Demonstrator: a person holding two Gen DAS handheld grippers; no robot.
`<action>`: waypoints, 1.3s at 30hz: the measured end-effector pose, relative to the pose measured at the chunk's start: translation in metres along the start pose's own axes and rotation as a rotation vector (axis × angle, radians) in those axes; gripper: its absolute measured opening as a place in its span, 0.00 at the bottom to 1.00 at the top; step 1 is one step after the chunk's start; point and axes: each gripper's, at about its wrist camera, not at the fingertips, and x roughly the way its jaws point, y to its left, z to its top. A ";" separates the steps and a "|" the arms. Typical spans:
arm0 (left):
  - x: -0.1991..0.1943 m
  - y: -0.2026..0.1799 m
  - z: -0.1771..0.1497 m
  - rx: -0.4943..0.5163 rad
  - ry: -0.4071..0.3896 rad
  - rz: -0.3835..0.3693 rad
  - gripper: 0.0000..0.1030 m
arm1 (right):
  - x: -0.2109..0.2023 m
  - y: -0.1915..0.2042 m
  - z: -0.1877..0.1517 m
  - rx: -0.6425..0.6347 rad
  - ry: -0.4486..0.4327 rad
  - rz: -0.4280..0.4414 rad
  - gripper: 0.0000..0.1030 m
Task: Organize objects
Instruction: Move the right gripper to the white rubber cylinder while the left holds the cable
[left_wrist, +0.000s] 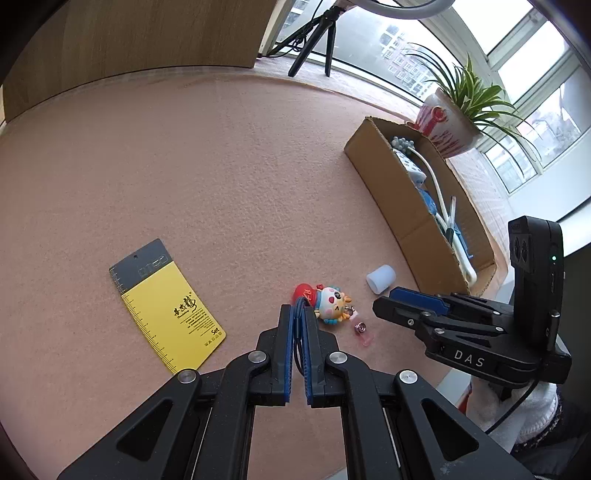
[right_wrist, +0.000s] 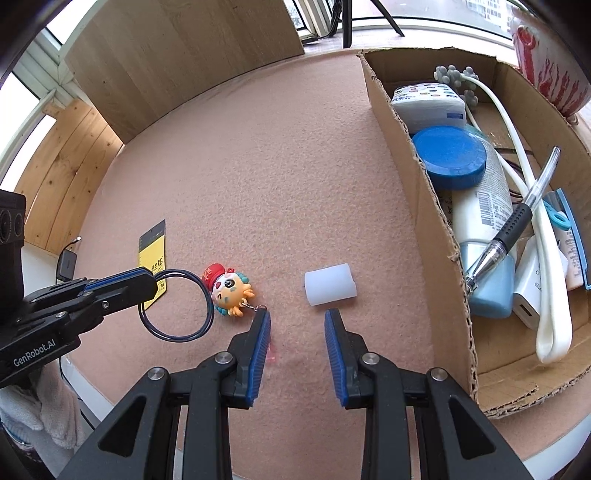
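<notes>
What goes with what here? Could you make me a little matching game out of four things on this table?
Things:
1. cord loop
2. pen
3. white cap
4. yellow card

Places:
a. inside the cardboard box
b. pinched in the left tongs
c. flat on the mat, left of the toy
d. on the mat, just ahead of the open right tongs

Pairs: 1-b, 2-a, 3-d, 4-c

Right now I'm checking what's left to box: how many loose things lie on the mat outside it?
3: a yellow card at the left, a toy keychain with its cord pinched in the left gripper, and a white cap nearest the box.
</notes>
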 end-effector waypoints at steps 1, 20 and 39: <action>0.000 0.002 -0.001 -0.007 0.000 -0.001 0.04 | 0.001 0.001 0.001 0.005 -0.001 -0.011 0.27; -0.014 0.021 -0.003 -0.070 -0.044 -0.006 0.04 | 0.012 -0.008 0.016 0.055 -0.078 -0.147 0.13; -0.024 -0.021 0.029 -0.020 -0.116 -0.020 0.04 | -0.048 -0.028 0.009 0.068 -0.144 0.024 0.00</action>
